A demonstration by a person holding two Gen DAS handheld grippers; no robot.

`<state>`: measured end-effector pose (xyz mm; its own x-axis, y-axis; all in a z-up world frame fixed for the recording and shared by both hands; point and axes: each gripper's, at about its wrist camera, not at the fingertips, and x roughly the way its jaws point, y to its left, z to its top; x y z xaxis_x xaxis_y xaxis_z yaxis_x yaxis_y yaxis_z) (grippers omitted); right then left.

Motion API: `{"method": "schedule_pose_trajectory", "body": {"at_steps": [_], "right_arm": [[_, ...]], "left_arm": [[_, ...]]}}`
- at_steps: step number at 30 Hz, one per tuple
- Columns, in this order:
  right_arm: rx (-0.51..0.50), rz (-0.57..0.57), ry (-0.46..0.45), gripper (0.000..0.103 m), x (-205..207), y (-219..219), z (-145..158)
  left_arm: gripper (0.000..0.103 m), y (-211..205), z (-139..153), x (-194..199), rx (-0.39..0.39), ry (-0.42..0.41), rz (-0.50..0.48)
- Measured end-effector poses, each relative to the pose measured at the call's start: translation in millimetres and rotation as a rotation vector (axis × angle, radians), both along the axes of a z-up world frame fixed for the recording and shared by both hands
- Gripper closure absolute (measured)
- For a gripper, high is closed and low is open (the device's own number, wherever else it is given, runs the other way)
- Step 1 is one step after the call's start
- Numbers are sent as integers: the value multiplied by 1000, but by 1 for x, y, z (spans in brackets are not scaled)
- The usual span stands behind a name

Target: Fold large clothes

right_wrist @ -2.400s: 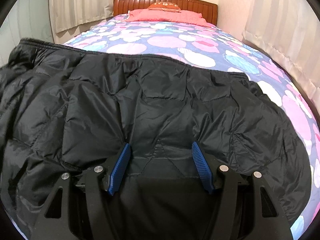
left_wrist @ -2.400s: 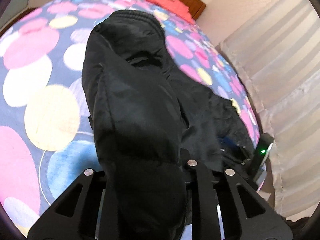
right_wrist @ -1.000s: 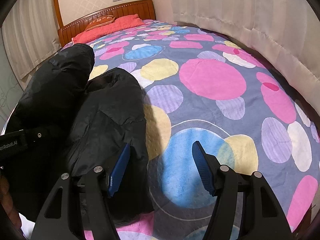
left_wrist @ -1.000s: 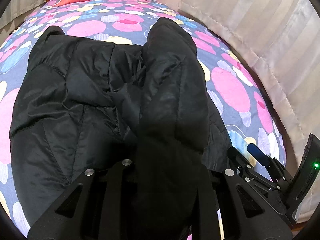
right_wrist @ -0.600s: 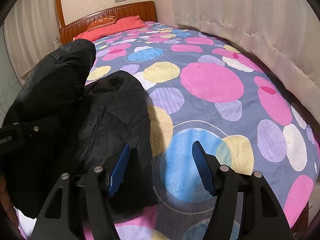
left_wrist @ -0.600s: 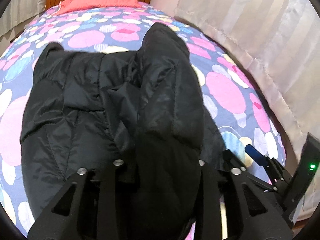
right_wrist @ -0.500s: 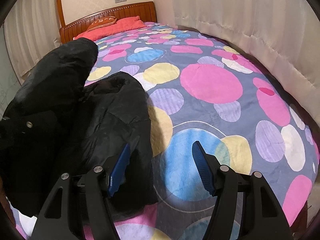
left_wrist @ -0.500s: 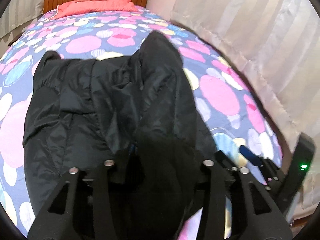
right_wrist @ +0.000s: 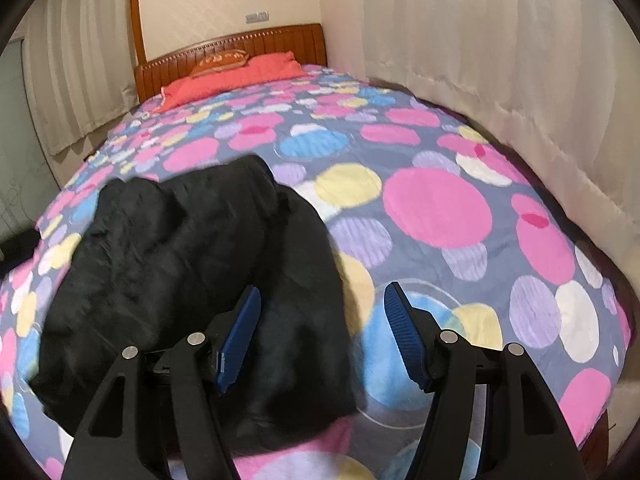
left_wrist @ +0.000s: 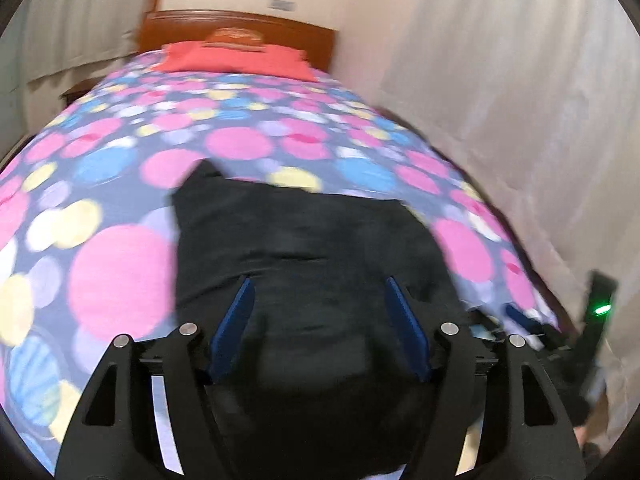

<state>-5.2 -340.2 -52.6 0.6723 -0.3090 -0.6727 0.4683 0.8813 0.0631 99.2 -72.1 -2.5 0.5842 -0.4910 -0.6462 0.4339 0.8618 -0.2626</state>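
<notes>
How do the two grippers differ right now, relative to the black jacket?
The left gripper points squarely over the black jacket, with fabric filling the space between its jaws; the right gripper sits at the jacket's right edge, mostly polka-dot bedspread between its jaws. The left view is motion-blurred; the right is sharper. Both have jaws open, gripping nothing.

Dotted bedspread (right_wrist: 436, 208), red pillow (right_wrist: 232, 76), wood headboard (right_wrist: 256, 46), curtains (right_wrist: 520, 60).

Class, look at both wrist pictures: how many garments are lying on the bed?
1. A black jacket lies bunched on the near end of the dotted bedspread, left of the open right tongs. Anything beneath it is hidden.
</notes>
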Motion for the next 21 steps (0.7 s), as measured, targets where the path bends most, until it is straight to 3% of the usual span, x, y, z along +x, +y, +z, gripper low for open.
{"method": "schedule_pose_trajectory", "body": {"at_steps": [4, 7, 13, 19, 20, 21], "right_arm": [[33, 49, -27, 38, 14, 15, 12], [66, 87, -18, 30, 29, 31, 9], [66, 126, 15, 26, 45, 48, 6], [138, 153, 91, 23, 59, 50, -11], [161, 167, 100, 27, 61, 49, -15], [184, 189, 110, 41, 63, 49, -20]], "left_arm": [[36, 41, -15, 14, 1, 30, 87], [35, 60, -27, 20, -13, 64, 112], [34, 70, -48, 17, -29, 115, 110], [27, 70, -59, 22, -112, 138, 92], [27, 68, -62, 22, -130, 149, 82], [27, 66, -65, 23, -141, 156, 76]]}}
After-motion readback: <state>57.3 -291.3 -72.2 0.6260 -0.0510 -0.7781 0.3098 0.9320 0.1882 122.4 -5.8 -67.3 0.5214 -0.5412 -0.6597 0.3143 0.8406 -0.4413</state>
